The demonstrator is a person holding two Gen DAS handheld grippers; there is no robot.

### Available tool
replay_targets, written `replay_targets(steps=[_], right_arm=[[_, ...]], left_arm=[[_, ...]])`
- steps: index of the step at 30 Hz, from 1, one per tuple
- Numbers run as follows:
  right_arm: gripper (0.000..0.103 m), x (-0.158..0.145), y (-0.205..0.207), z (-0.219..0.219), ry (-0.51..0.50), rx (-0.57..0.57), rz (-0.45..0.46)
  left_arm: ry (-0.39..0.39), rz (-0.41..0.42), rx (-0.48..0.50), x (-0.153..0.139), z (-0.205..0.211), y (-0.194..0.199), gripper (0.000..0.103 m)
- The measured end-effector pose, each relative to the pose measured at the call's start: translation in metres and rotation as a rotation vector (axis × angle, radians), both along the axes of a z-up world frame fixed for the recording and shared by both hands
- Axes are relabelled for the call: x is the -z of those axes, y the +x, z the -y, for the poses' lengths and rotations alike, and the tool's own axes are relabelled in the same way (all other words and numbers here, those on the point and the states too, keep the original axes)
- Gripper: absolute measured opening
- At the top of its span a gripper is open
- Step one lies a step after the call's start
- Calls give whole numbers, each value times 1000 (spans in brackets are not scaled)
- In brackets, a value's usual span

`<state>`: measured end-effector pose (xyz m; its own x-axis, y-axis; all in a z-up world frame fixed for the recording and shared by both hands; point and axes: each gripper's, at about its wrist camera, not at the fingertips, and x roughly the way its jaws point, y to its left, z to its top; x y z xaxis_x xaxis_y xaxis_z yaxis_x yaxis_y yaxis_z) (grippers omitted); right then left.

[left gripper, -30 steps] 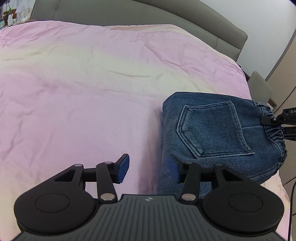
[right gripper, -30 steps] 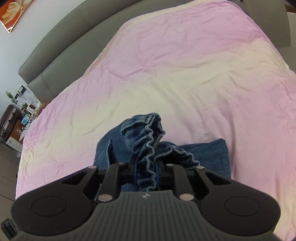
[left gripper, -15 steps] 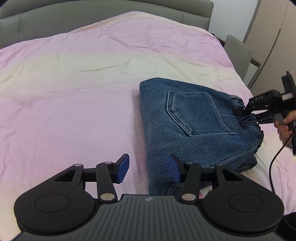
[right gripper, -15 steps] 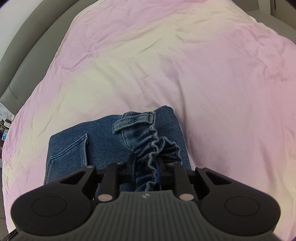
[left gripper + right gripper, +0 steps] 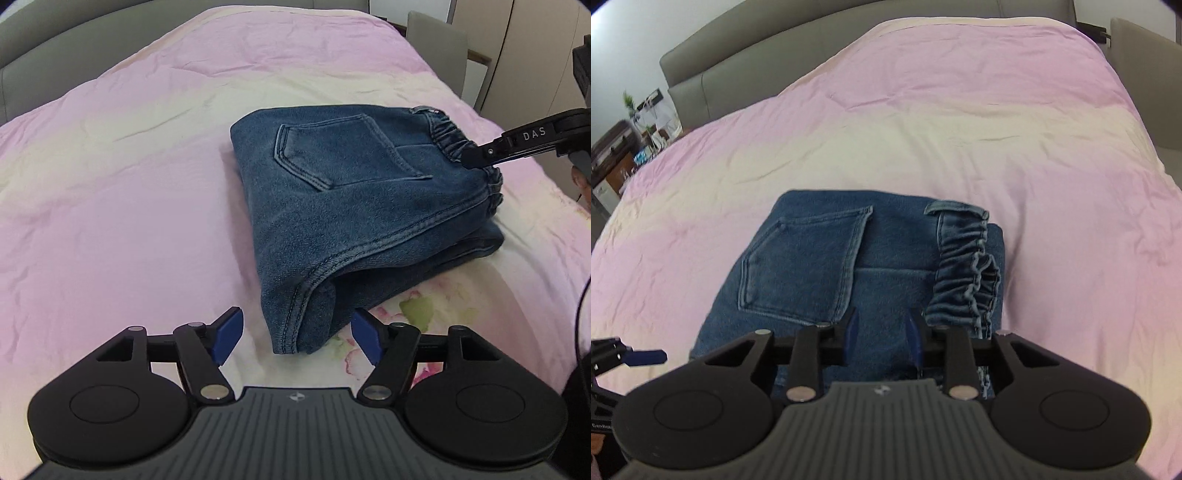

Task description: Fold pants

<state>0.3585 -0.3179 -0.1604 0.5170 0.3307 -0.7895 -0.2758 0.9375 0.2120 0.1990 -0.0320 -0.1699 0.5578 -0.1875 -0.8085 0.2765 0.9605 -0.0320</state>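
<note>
Both hand-held grippers are letting go of the folded pants (image 5: 354,206), which are lying on the pink bedcover (image 5: 110,184) near the bed's near edge. The right hand-held gripper (image 5: 882,334) is opening: half a second ago its blue pads were pinching the gathered elastic waistband (image 5: 967,273), and now the pads are standing slightly apart with nothing pressed between them, while the waistband is resting flat on top of the bundle just to their right. The left hand-held gripper (image 5: 297,336) is also opening wider than it was a moment ago, its fingers spread on either side of the nearest folded corner of the denim without touching it. A back pocket (image 5: 343,155) is facing upward on the top layer.

Judging from this, the final fold is being set down and released (the bundle is looking compact and squared), so the folding is probably close to finished, with perhaps only smoothing left.

Readable writing: white letters "DAS" are showing on the right gripper's finger in the left view. A small label at the right view's lower left edge is cut off and too blurred to read.
</note>
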Motion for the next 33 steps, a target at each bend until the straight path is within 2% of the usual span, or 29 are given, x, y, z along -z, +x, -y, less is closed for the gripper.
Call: replay_targets(steps=[2, 3, 5, 6, 7, 8, 10, 12, 14, 18, 22, 25, 33], right_arm=[[11, 15, 1, 4, -10, 28, -4], [2, 22, 3, 11, 12, 56, -21], [0, 34, 10, 28, 122, 133, -80], [0, 39, 12, 36, 170, 170, -106], [0, 44, 15, 40, 201, 196, -124], [0, 46, 16, 41, 197, 200, -124], [0, 46, 14, 39, 179, 185, -113], [0, 46, 14, 34, 153, 170, -98], [0, 47, 12, 31, 138, 163, -94], [0, 53, 12, 29, 134, 152, -114], [0, 65, 11, 27, 125, 153, -114], [0, 65, 14, 24, 106, 157, -106], [0, 44, 10, -5, -63, 94, -50]], left_arm=[[12, -11, -9, 14, 8, 4, 80], [26, -7, -4, 20, 12, 6, 80], [86, 10, -7, 31, 20, 10, 79], [110, 15, -8, 33, 22, 12, 72], [120, 20, -9, 33, 21, 13, 56], [108, 17, -20, 30, 16, 14, 52], [38, 6, -36, 18, 0, 13, 29], [8, 14, -38, 8, -16, 10, 23], [-22, -20, -64, 5, -31, 12, 19], [-36, -106, -110, 30, -38, 16, 18], [-93, -174, -158, 49, -47, 27, 23], [-77, -176, -151, 40, -46, 27, 24], [-21, -128, -97, -2, -36, 15, 23]])
